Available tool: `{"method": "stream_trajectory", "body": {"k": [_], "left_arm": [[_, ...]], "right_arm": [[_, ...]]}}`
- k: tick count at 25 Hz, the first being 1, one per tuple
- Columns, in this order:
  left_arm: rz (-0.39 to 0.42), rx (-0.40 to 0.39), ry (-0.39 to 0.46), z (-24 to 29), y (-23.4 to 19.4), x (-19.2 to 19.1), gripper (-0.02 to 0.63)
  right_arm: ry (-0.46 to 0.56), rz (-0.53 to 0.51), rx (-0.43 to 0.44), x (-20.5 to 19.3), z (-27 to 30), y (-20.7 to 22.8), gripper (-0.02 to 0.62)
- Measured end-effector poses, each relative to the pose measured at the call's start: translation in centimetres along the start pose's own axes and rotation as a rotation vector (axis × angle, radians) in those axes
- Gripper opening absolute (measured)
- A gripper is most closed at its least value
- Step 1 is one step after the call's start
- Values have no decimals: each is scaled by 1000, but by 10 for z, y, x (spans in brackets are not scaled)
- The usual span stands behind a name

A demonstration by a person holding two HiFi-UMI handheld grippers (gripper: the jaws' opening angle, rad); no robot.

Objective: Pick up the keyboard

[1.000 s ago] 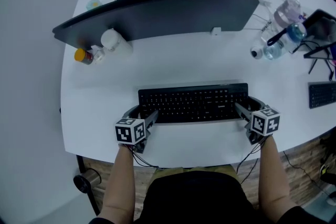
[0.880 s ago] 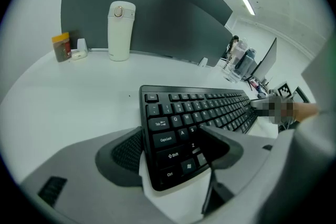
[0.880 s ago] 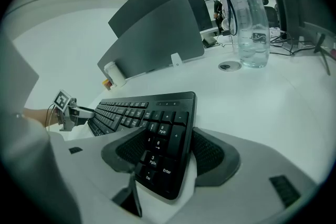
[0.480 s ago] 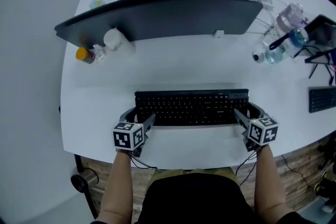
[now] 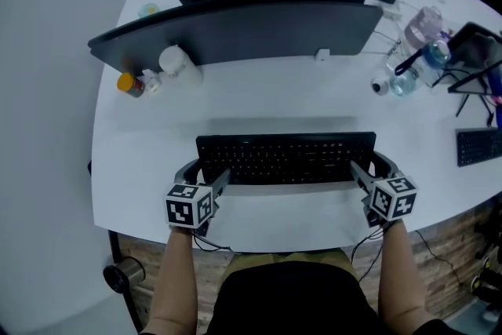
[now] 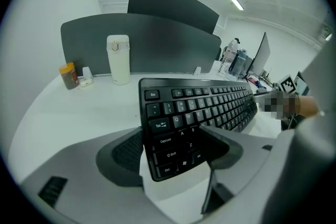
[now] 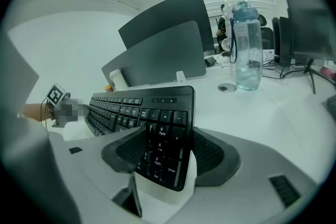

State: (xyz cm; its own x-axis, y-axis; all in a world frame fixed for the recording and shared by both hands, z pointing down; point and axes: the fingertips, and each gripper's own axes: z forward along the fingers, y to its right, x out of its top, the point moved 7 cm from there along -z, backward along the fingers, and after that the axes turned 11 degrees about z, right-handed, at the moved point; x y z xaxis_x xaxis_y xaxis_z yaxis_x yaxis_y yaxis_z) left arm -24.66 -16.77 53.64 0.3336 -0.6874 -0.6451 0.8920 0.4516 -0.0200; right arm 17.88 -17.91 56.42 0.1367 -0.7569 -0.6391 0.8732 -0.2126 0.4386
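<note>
A black keyboard (image 5: 286, 157) hangs level above the white table (image 5: 149, 145), and its shadow lies on the table just behind it. My left gripper (image 5: 205, 172) is shut on the keyboard's left end, with its pads across the front and back edges. My right gripper (image 5: 371, 166) grips the right end the same way. In the left gripper view the keyboard (image 6: 194, 107) runs away from the left gripper (image 6: 170, 147), pinched at the Caps Lock and Shift keys. In the right gripper view the number-pad end of the keyboard (image 7: 136, 110) sits between the right gripper's (image 7: 167, 155) pads.
A dark curved panel (image 5: 235, 27) stands across the back of the table. A white bottle (image 5: 174, 61) and an orange-capped jar (image 5: 127, 82) sit at its left. A clear water bottle (image 5: 420, 51), cables and a second keyboard (image 5: 478, 145) are at the right.
Both grippers have risen with the keyboard held between them. It looks larger and its shadow has spread out behind it. Both grips are unchanged.
</note>
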Motion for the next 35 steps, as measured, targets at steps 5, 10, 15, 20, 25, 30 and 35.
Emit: {"method": "stream_trajectory", "body": {"k": [5, 10, 15, 20, 25, 30, 35], "left_arm": [[32, 29, 67, -17, 6, 22, 331], [75, 72, 135, -43, 14, 50, 333], [123, 120, 216, -76, 19, 79, 333], [165, 169, 308, -106, 26, 102, 333], [203, 206, 371, -130, 35, 127, 333], [250, 242, 430, -154, 43, 149, 333], [274, 266, 484, -176, 49, 163, 333]], "right_arm": [[79, -31, 7, 21, -20, -6, 290], [152, -59, 24, 46, -43, -14, 290], [228, -94, 38, 73, -69, -27, 290], [308, -131, 57, 95, -93, -39, 290], [398, -169, 60, 117, -119, -46, 290], [469, -185, 68, 132, -142, -54, 290], [529, -209, 76, 146, -163, -63, 290]]}}
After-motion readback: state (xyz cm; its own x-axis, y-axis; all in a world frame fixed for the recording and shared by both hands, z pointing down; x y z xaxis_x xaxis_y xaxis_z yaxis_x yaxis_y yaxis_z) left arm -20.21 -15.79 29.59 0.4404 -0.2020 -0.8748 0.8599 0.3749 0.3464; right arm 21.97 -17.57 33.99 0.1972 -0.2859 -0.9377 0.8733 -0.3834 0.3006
